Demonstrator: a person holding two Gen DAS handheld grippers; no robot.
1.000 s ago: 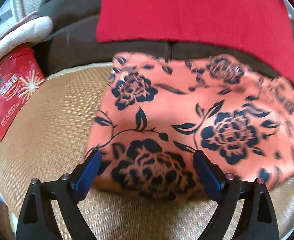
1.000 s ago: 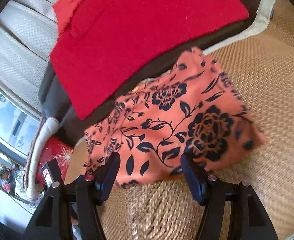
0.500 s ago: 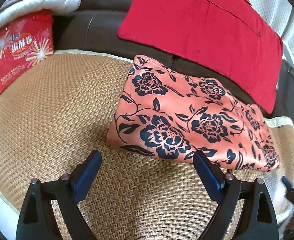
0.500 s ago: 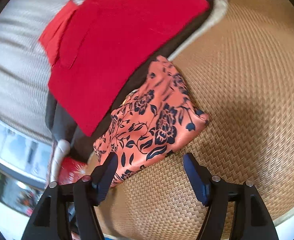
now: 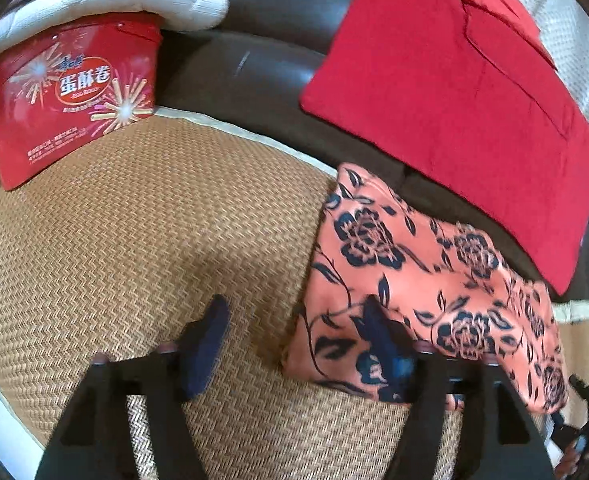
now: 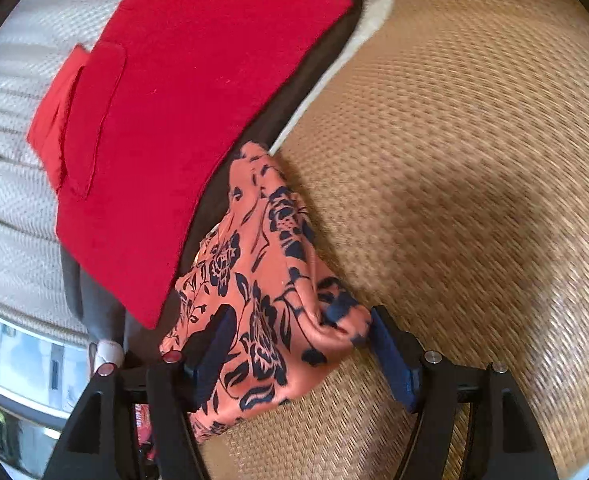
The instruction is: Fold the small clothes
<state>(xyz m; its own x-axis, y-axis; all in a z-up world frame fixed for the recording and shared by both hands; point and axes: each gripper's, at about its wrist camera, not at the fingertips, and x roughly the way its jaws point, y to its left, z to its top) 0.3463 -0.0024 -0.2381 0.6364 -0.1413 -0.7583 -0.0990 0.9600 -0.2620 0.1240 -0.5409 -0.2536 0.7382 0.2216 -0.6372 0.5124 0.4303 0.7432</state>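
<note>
Floral cloth [image 5: 426, 296] lies limp on the woven mat [image 5: 142, 248], thin, light and slippery-looking; right claw [image 6: 298, 344] spread astride its bunched corner, left claw [image 5: 298, 332] closing empty at its edge.

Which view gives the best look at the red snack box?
The left wrist view: the red snack box sits whole at upper left on the woven mat, its printed front and fireworks pattern readable. The right wrist view shows only a red sliver of it behind the tool's arm, at bottom left.
</note>
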